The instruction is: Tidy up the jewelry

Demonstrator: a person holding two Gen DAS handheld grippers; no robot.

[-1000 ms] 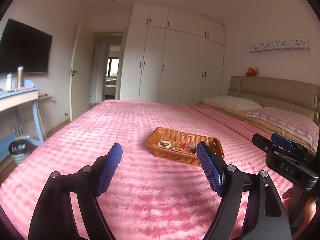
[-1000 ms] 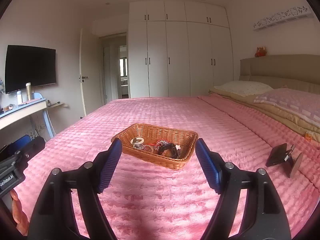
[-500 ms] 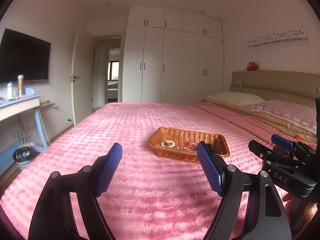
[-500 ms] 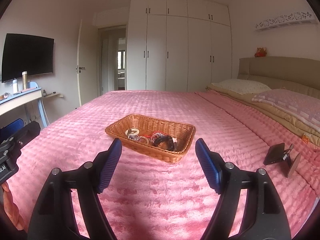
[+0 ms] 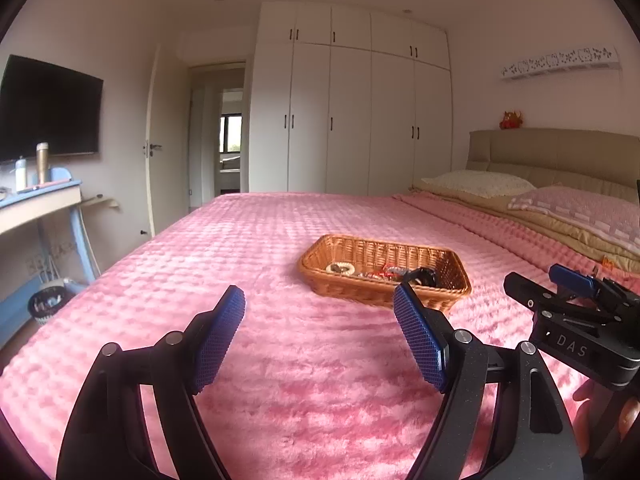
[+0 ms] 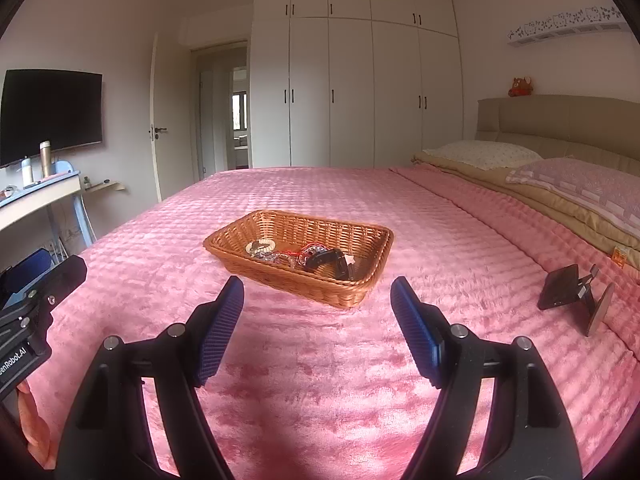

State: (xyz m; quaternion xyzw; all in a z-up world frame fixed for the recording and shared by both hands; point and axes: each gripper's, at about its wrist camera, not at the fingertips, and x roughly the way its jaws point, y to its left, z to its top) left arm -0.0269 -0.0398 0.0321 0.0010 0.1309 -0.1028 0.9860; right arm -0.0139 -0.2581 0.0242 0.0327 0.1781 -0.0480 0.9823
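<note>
A brown wicker basket (image 6: 352, 236) sits on the pink bed and holds several jewelry pieces: a pale bead bracelet (image 6: 261, 245), a red piece (image 6: 310, 251) and a black band (image 6: 328, 261). The basket also shows in the left wrist view (image 5: 452, 276). My right gripper (image 6: 317, 304) is open and empty, a short way in front of the basket. My left gripper (image 5: 319, 314) is open and empty, in front of the basket and to its left. The right gripper's body (image 5: 576, 320) shows at the right of the left wrist view.
A pink plush blanket (image 6: 320, 380) covers the bed. A dark phone on a stand (image 6: 568, 288) lies at the right. Pillows (image 6: 576, 180) and the headboard are at the far right. A desk (image 5: 36, 200) and a bin (image 5: 48, 304) stand off the bed's left side.
Both grippers have moved forward a little and the basket looks nearer and lower in both views. Both stay open and empty.
</note>
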